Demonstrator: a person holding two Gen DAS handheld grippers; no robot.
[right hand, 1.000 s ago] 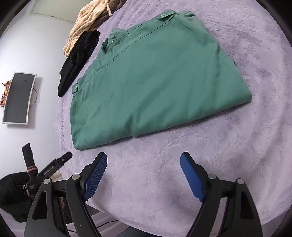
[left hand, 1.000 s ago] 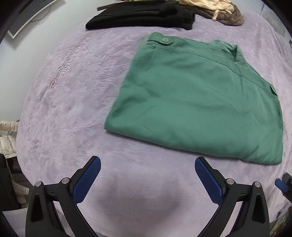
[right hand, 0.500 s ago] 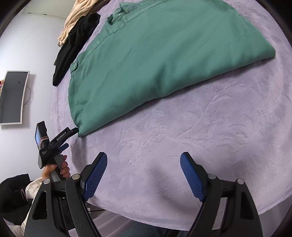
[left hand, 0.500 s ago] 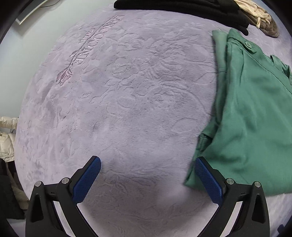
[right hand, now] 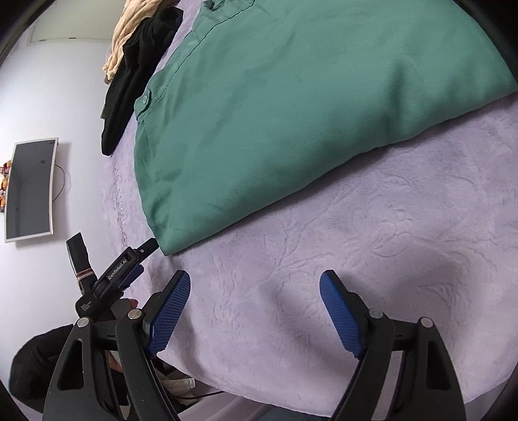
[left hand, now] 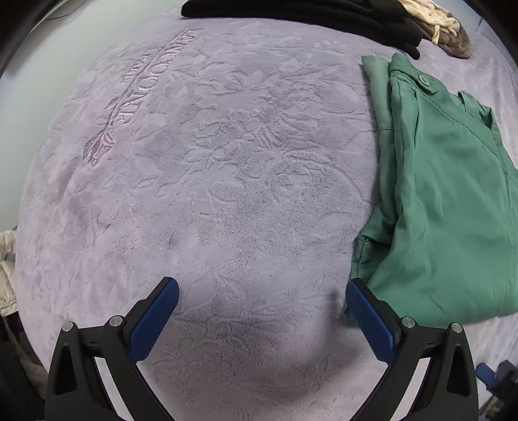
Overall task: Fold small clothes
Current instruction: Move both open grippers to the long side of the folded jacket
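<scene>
A folded green garment (left hand: 446, 200) lies on the lilac blanket (left hand: 226, 181), at the right of the left wrist view; it fills the upper part of the right wrist view (right hand: 291, 107). My left gripper (left hand: 262, 311) is open and empty, with its right finger beside the garment's near left corner. It also shows in the right wrist view (right hand: 129, 262), next to that corner. My right gripper (right hand: 255, 311) is open and empty, over bare blanket in front of the garment's near edge.
A black garment (left hand: 307, 13) and a beige knitted piece (left hand: 443, 26) lie at the far end of the blanket (right hand: 372, 259). A monitor (right hand: 30, 191) hangs on the white wall at the left. The bed edge runs just below my right gripper.
My left gripper has swung left, off the garment's front, to its left corner. My right gripper has moved closer to the garment's near edge. Both stayed open.
</scene>
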